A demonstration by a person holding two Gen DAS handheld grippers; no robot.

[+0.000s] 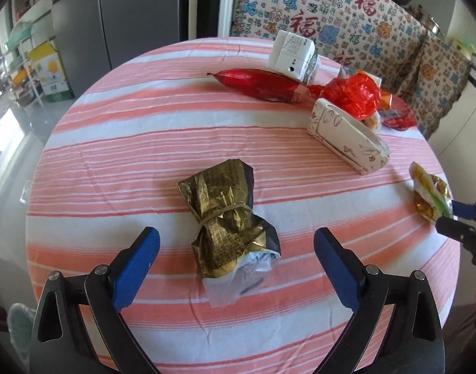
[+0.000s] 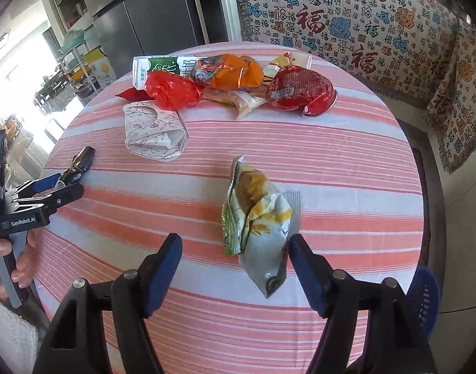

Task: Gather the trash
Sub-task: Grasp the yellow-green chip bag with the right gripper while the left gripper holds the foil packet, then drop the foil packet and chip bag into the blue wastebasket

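crinkled gold foil packet (image 1: 228, 218) on striped cloth (image 1: 113, 155)

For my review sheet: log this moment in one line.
left gripper open over gold wrapper | right gripper open at snack bag

Gold wrapper (image 1: 227, 218) on pink-and-white striped tablecloth (image 1: 113, 162).

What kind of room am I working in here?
Probably a home dining area: a round table in a striped cloth, a grey fridge behind it, and a sofa under a patterned throw.
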